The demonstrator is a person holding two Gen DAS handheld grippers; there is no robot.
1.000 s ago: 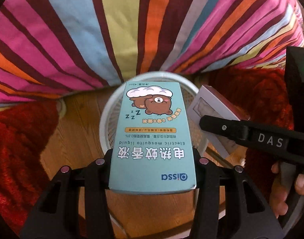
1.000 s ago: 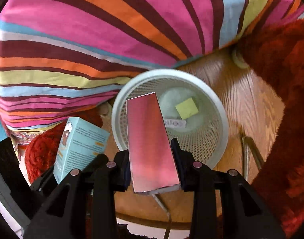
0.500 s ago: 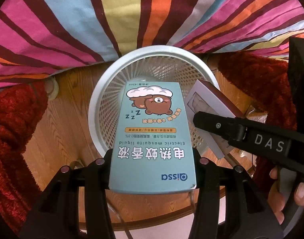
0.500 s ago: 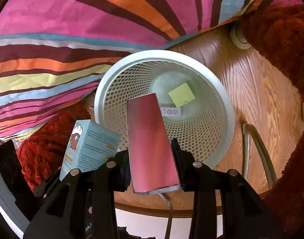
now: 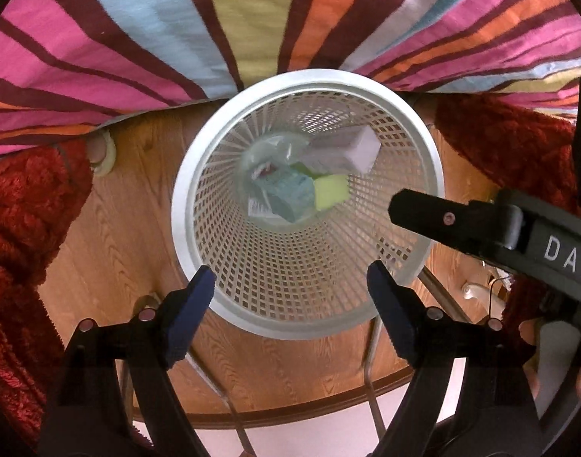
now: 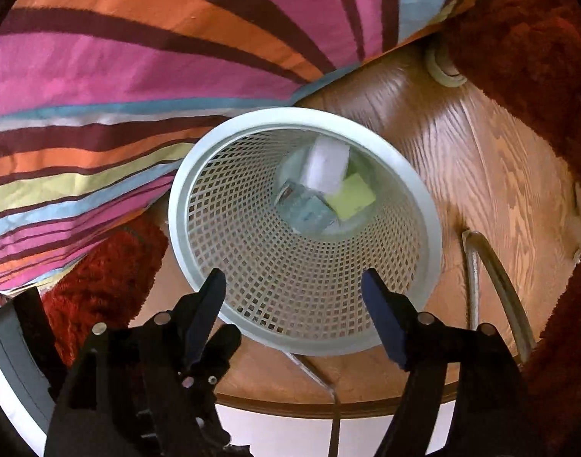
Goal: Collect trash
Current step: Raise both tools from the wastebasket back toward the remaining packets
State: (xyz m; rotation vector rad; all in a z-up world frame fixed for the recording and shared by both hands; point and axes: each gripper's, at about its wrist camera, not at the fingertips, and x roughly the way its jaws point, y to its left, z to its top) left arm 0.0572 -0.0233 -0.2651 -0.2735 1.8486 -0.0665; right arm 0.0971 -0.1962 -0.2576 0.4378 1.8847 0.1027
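A white mesh waste basket [image 5: 423, 144] stands on the wood floor; it also shows in the right wrist view [image 6: 416, 190]. Inside it lie the teal mosquito-liquid box [image 5: 290, 194] [image 6: 309, 209], a whitish box [image 5: 351, 148] [image 6: 324, 167], blurred, and a yellow sticky note [image 5: 330, 192] [image 6: 353, 196]. My left gripper [image 5: 292, 282] is open and empty above the basket's near rim. My right gripper [image 6: 294, 285] is open and empty above the rim too; one of its fingers [image 5: 442, 217] reaches in from the right in the left wrist view.
A striped bedspread [image 5: 252, 19] hangs behind the basket. Red shaggy rug [image 5: 23, 209] lies left and right [image 6: 538, 57]. A metal rack's bars [image 6: 496, 274] run along the floor near the basket. A round wooden edge [image 5: 290, 411] is below.
Both grippers have opened and let go of their boxes. The teal box and the pink-and-white box have dropped into the basket.
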